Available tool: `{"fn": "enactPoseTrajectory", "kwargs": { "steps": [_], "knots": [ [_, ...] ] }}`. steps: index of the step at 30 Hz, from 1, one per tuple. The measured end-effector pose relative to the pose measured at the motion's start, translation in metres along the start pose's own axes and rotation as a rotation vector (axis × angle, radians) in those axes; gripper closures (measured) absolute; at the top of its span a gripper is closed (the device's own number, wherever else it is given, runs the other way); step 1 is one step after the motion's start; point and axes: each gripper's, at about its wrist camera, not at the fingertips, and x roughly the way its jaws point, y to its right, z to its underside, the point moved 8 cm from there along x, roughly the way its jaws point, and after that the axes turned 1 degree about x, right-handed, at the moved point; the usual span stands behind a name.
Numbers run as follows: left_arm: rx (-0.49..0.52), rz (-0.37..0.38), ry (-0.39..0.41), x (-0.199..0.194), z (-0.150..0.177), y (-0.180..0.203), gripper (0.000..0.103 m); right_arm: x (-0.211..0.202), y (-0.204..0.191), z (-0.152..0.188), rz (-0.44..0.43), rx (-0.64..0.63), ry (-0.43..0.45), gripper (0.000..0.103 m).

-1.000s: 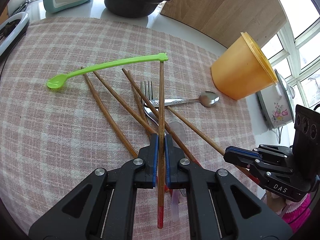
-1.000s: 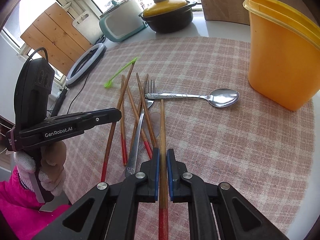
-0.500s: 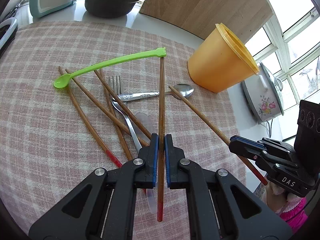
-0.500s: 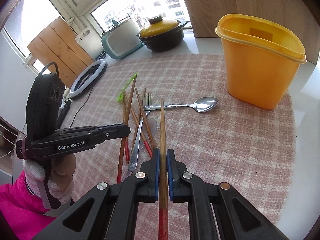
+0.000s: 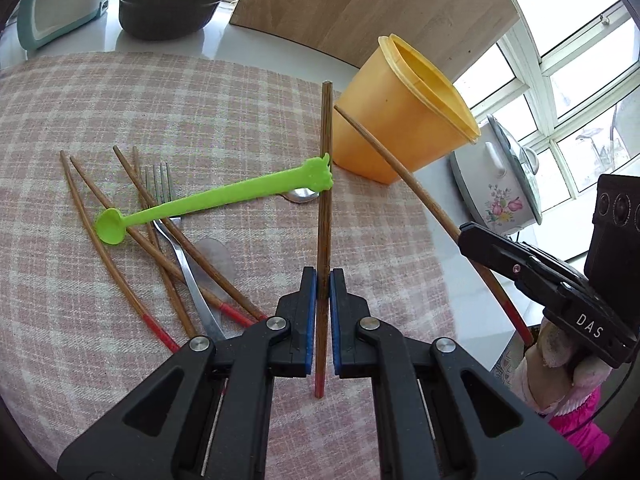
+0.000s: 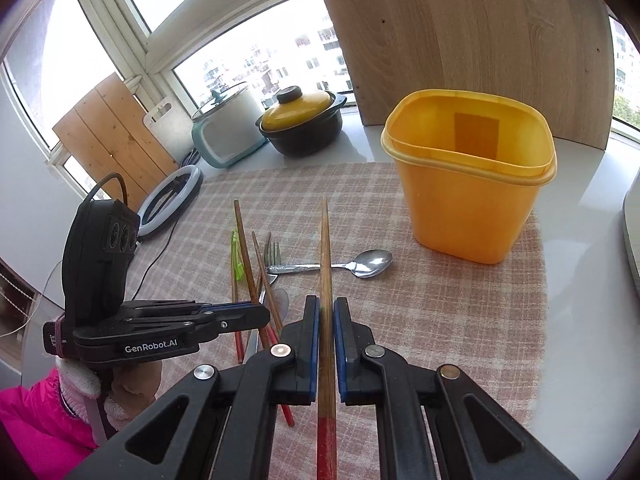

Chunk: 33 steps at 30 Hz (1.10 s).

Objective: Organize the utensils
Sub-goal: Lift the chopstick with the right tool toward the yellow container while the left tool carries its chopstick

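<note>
My left gripper [image 5: 323,280] is shut on a wooden chopstick [image 5: 325,184] with a red end, lifted off the cloth. My right gripper [image 6: 326,312] is shut on another chopstick [image 6: 325,256], also lifted, its tip pointing toward the orange container [image 6: 472,184]. That container also shows in the left wrist view [image 5: 400,108], where the right gripper [image 5: 466,234] holds its chopstick [image 5: 392,160] in front of it. On the cloth lie several chopsticks [image 5: 120,216], a fork [image 5: 172,224], a metal spoon [image 6: 352,266], a clear spoon [image 5: 214,254] and a green plastic spoon [image 5: 208,204].
A pink checked cloth [image 5: 200,112] covers the round table. A black pot with a yellow lid [image 6: 304,124], a teal appliance [image 6: 228,132], a ring light [image 6: 168,204] and a wooden board [image 6: 460,40] stand behind. A floral cooker [image 5: 500,184] is at the right.
Both grippers have lifted their chopsticks up off the cloth and moved toward the orange container, which now looks closer and seen from higher.
</note>
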Motion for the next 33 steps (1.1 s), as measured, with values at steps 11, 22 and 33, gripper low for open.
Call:
{"fn": "enactPoseTrajectory", "kwargs": {
  "steps": [11, 22, 33],
  "knots": [
    [0.068, 0.002, 0.064, -0.013, -0.033, 0.028, 0.099, -0.021, 0.011, -0.018, 0.020, 0.019, 0.071, 0.099],
    [0.163, -0.026, 0.125, -0.037, -0.068, 0.050, 0.099, -0.040, 0.023, -0.045, 0.032, 0.025, 0.149, 0.099],
    [0.239, -0.001, 0.217, -0.071, -0.122, 0.088, 0.099, -0.068, 0.032, -0.091, 0.045, 0.023, 0.275, 0.099]
  ]
}}
